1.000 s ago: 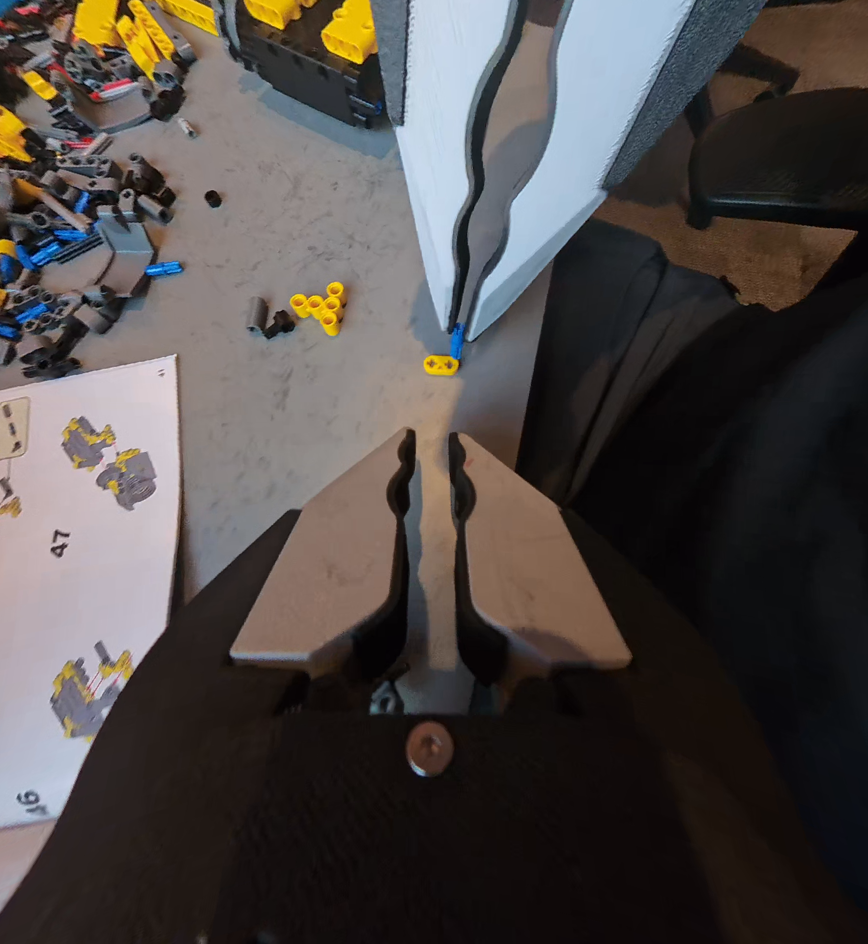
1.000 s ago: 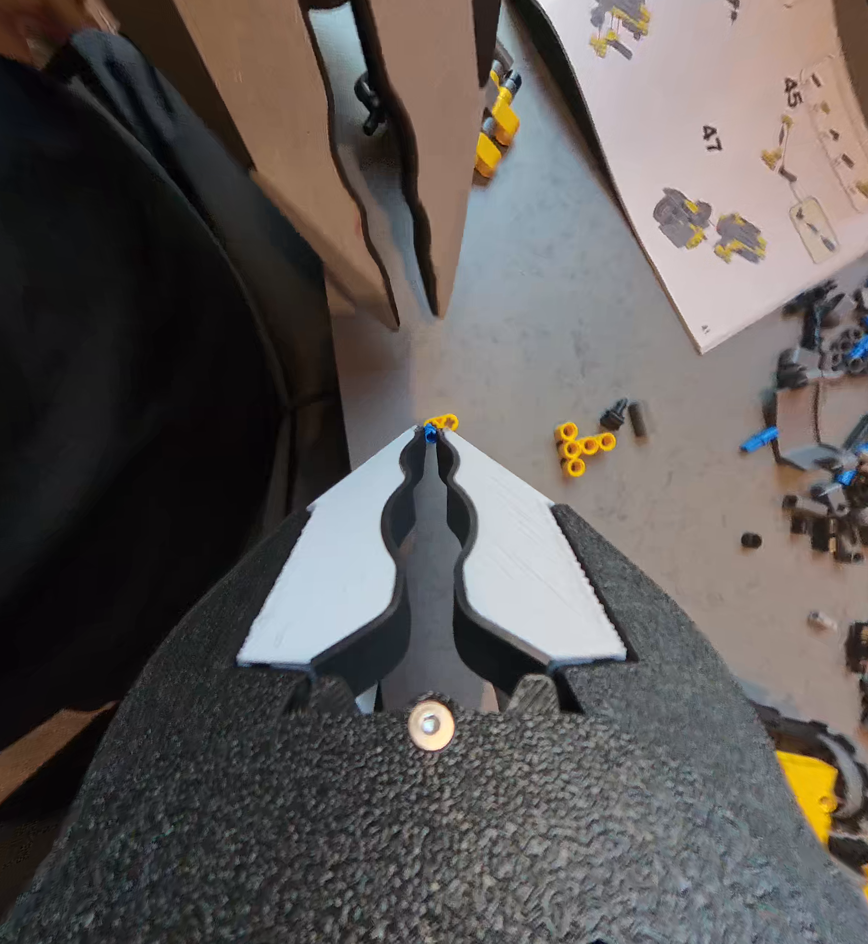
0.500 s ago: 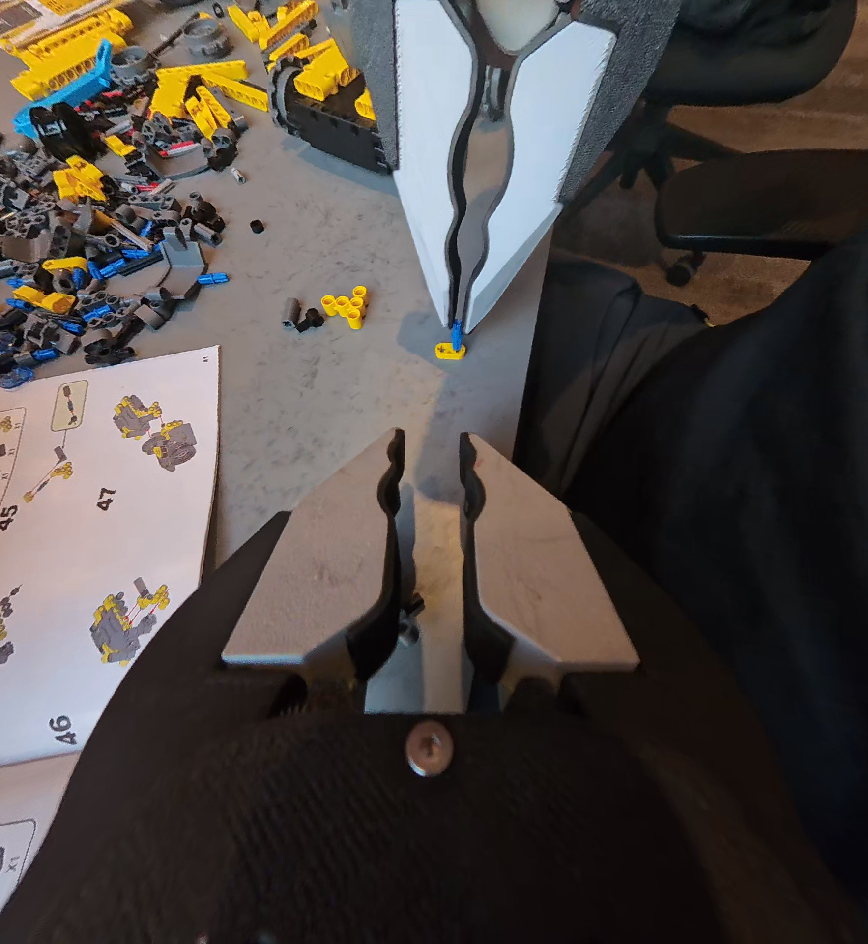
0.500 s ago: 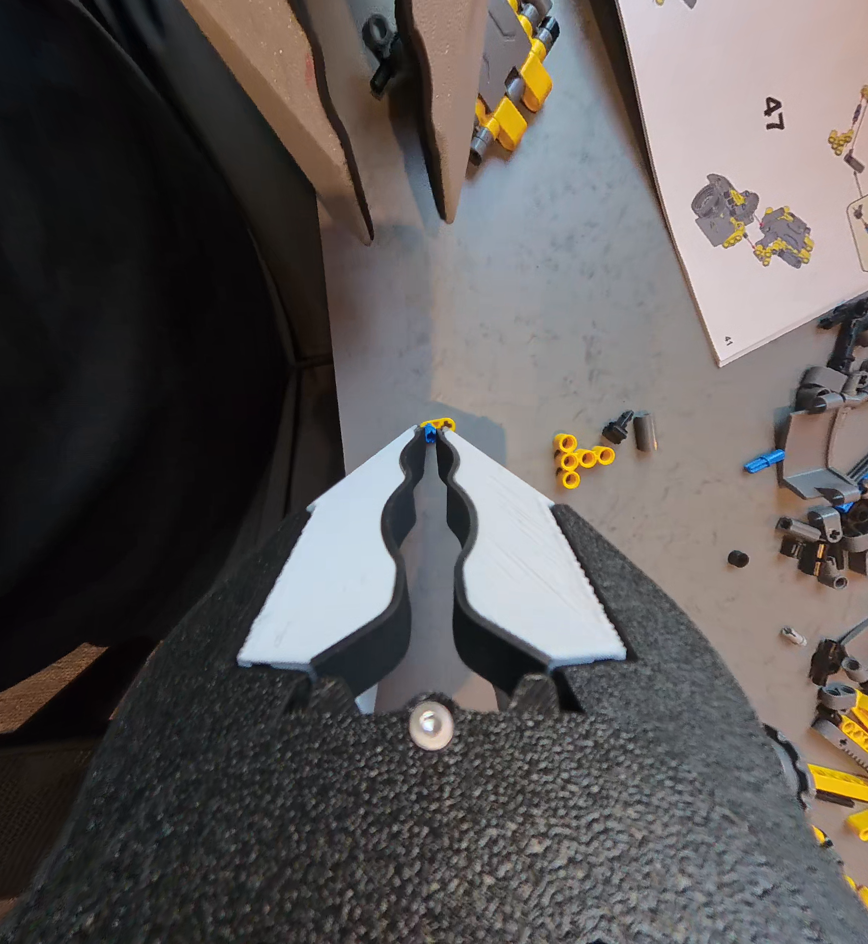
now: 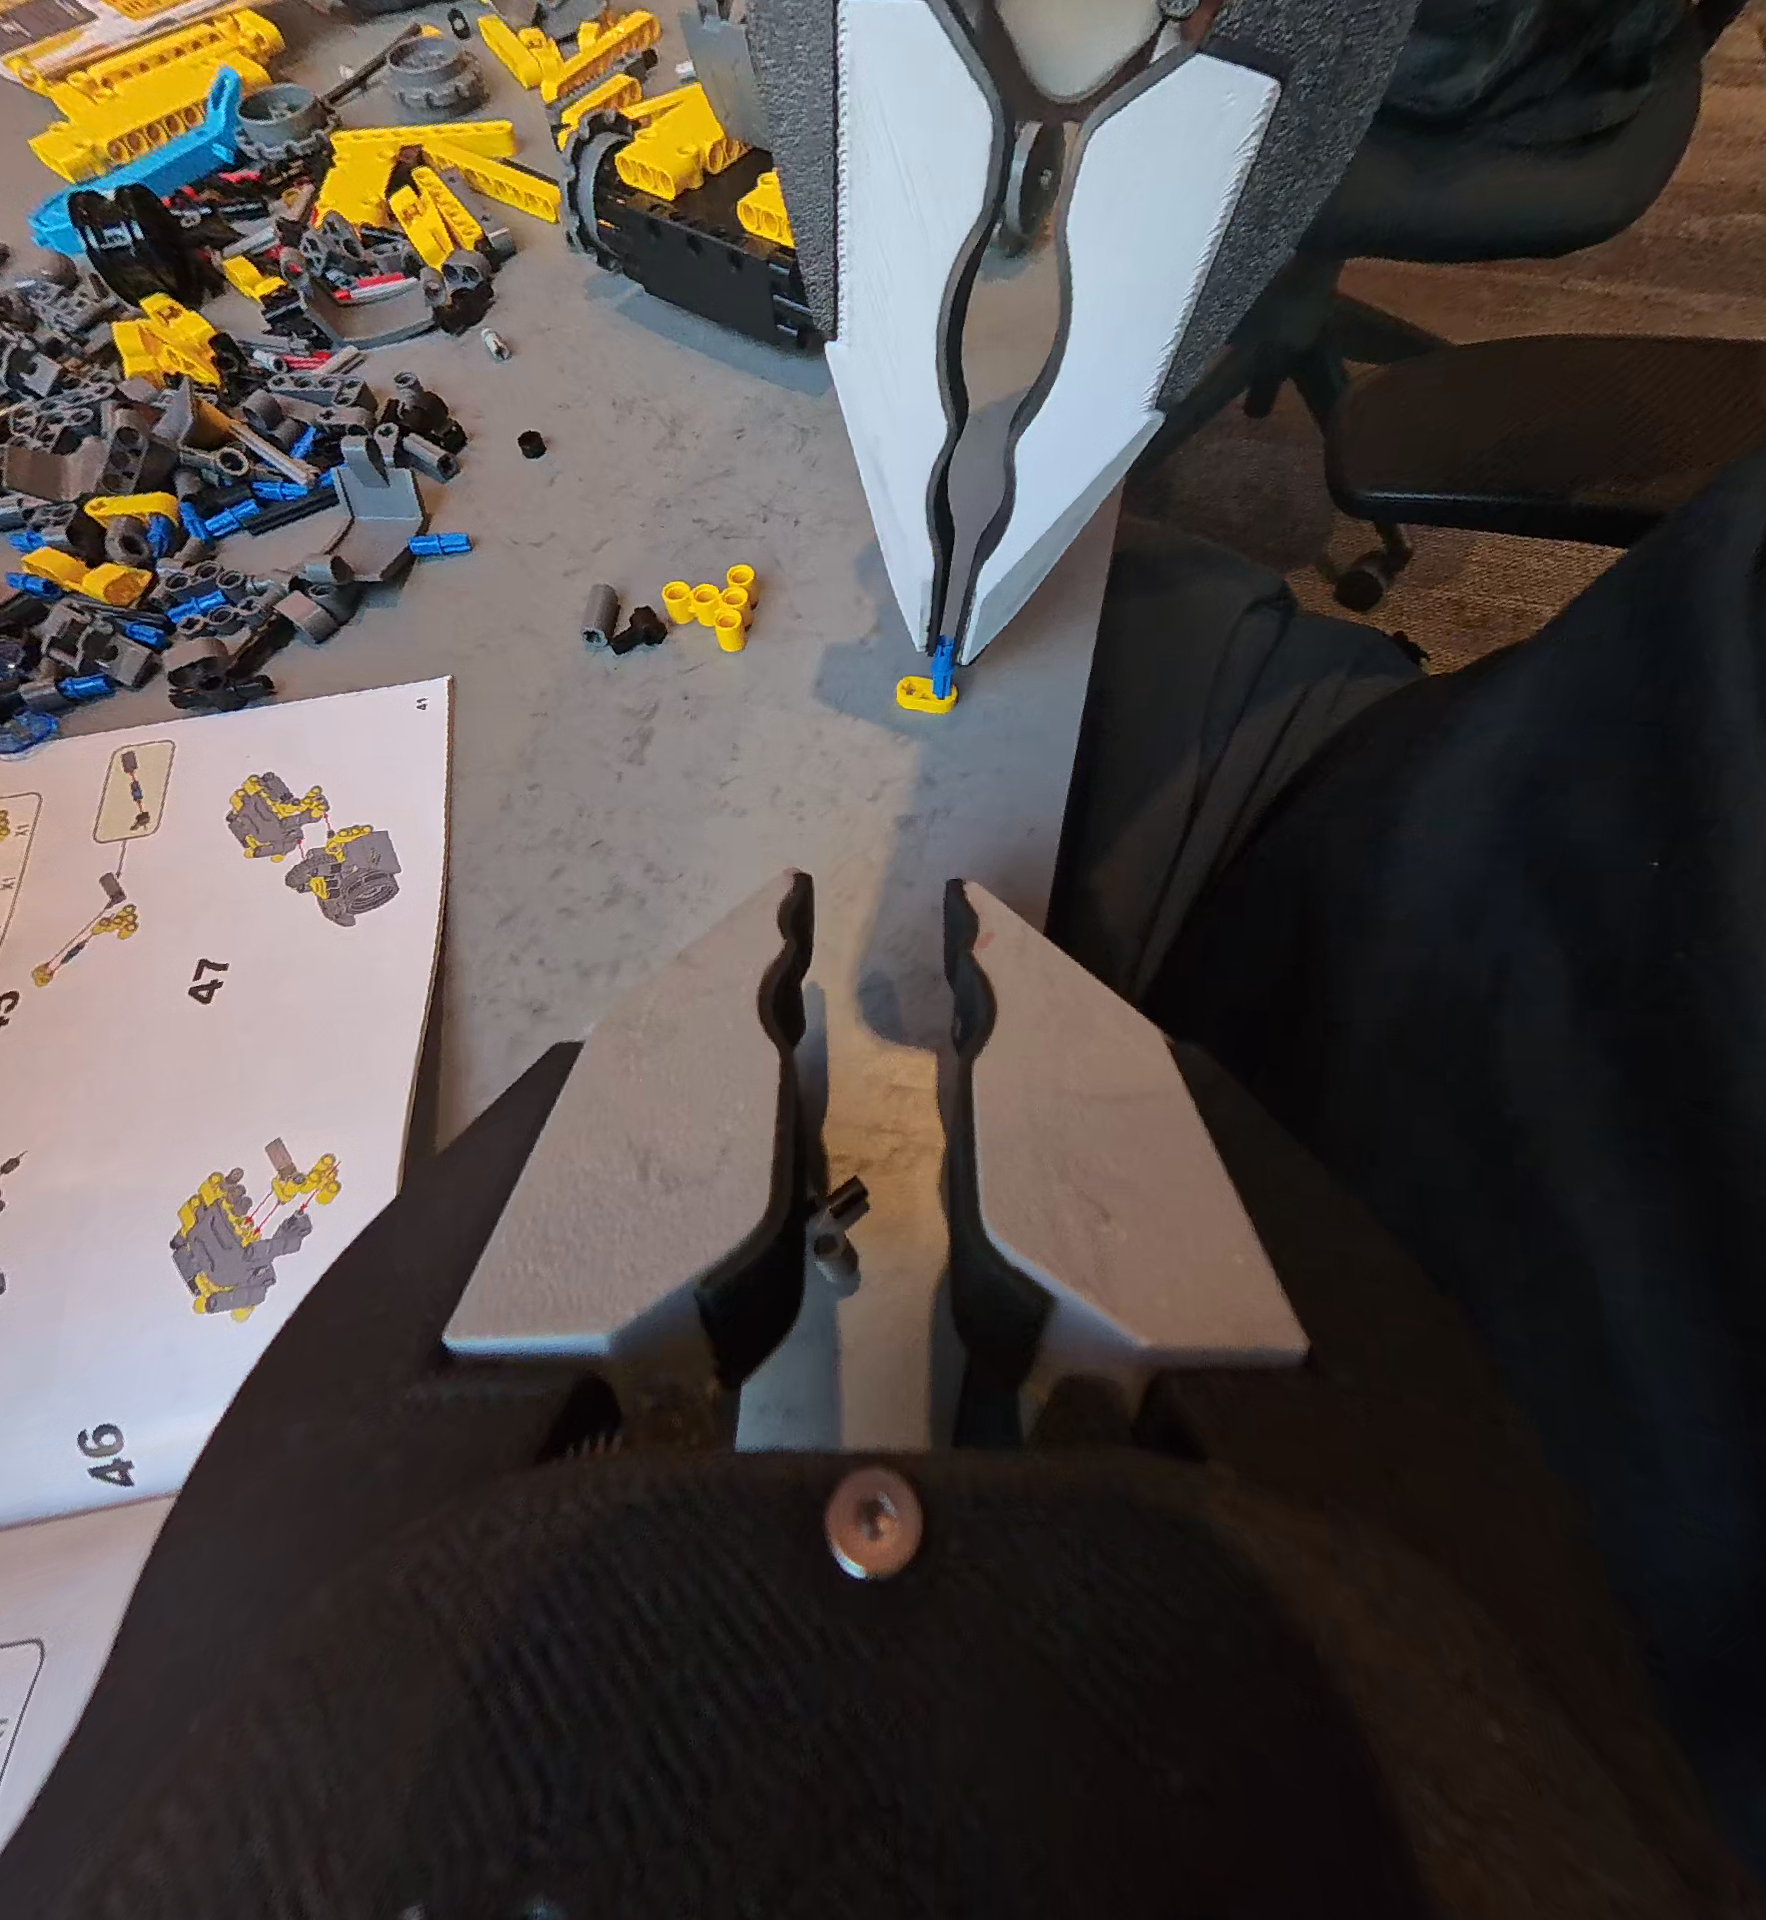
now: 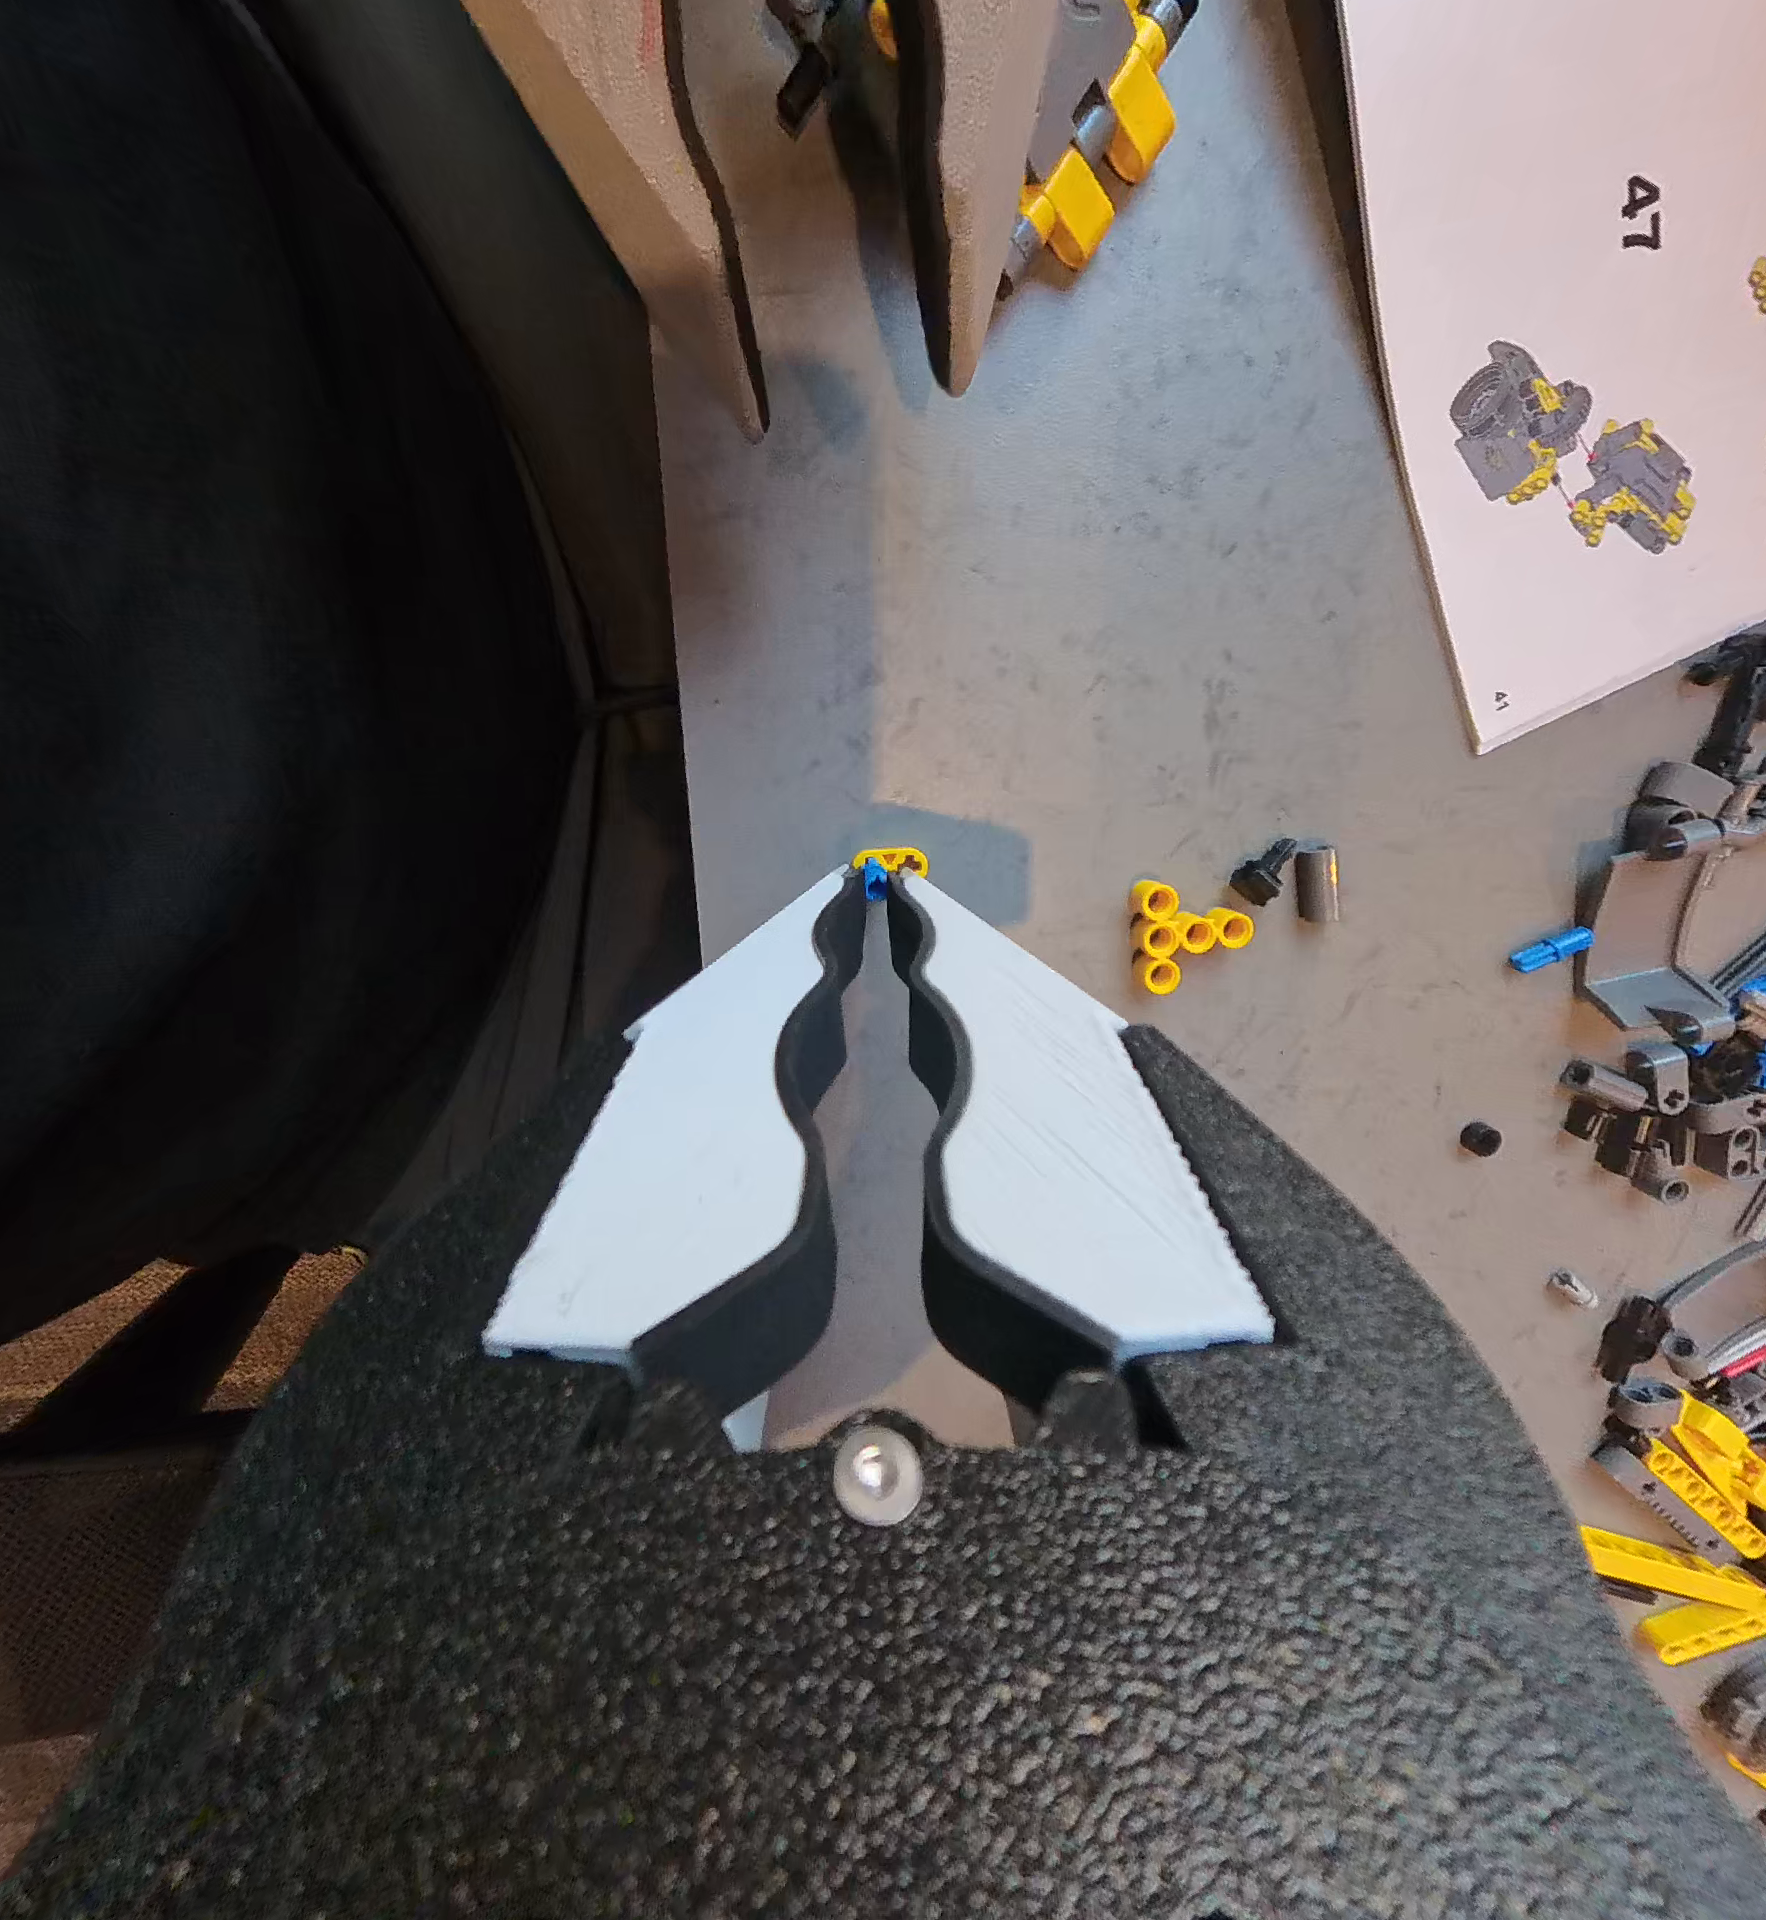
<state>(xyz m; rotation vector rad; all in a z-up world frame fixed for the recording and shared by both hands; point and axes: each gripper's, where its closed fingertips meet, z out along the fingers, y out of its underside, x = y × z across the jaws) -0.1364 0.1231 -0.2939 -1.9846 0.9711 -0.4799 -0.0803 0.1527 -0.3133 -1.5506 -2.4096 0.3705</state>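
Observation:
My right gripper (image 6: 874, 883) is shut on a small blue pin (image 6: 872, 885) that stands in a short yellow beam (image 6: 891, 860) lying on the grey table (image 6: 1066, 623). It also shows in the left wrist view (image 5: 946, 649), upright over the pin (image 5: 943, 660) and the beam (image 5: 926, 694). My left gripper (image 5: 879, 904) is open and above the table near its edge. A small grey and black piece (image 5: 837, 1236) shows low between its fingers. In the right wrist view a yellow and grey assembly (image 6: 1087, 187) lies under the left gripper's fingers (image 6: 952, 312).
A yellow T-shaped piece (image 5: 715, 608), a black pin and a grey sleeve (image 5: 614, 627) lie left of the beam. An open instruction booklet (image 5: 183, 1039), a pile of loose parts (image 5: 131, 468) and a yellow and black model (image 5: 692, 208) lie farther left. A person's dark clothing (image 5: 1481, 1143) and a chair (image 5: 1585, 436) are beyond the table edge. There is about 7 cm between the tips of the two grippers.
My left gripper has drawn back from the right gripper and its jaws have widened. My right gripper stays shut on the blue pin at the yellow beam.

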